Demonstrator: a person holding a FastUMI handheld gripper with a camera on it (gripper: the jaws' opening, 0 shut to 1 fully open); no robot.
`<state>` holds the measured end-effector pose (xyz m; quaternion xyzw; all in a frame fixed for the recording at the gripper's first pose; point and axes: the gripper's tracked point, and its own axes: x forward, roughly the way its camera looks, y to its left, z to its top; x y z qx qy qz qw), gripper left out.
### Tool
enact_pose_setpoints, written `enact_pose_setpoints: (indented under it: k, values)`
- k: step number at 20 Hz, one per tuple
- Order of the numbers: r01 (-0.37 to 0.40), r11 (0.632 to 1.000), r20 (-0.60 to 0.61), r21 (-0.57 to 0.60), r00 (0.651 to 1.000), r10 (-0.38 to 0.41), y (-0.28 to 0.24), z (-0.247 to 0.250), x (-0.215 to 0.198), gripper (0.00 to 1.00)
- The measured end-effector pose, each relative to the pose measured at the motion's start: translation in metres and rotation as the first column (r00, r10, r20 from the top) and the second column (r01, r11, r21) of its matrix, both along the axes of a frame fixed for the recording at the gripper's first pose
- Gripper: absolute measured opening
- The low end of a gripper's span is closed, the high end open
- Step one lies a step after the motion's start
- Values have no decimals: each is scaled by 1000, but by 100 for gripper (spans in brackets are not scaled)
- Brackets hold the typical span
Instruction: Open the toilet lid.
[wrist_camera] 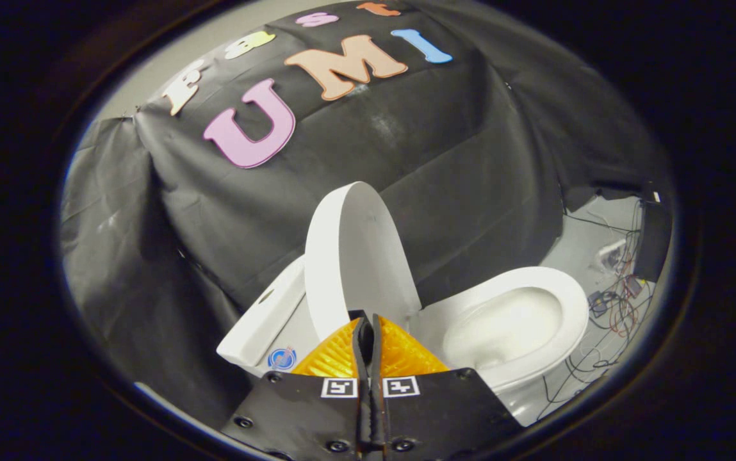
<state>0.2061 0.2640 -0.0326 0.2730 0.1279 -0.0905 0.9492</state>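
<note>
The toilet lid (358, 256) is seen raised upright at frame centre, the bowl (515, 326) exposed; the gripper (368, 333) is clenched empty. Little seems left.

The toilet lid (358, 256) is smooth, matt-looking white plastic. The toilet bowl (515, 320) is glossy glazed ceramic with bright highlights. The booth wall (169, 256) is matt, creased cloth. The floor (588, 246) looks smooth and pale.
</note>
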Motion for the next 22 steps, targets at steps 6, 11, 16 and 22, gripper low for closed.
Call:
enact_pose_setpoints:
  k: [6,11,16,22]
  values:
    - [-48,990,-47,-134,998,42,29,8,17,1]
    - [-73,980,-63,-183,996,62,50,14,29,1]
    - [-68,978,-61,-199,997,56,77,14,40,1]
    - [-97,939,-109,-329,992,65,103,12,53,1]
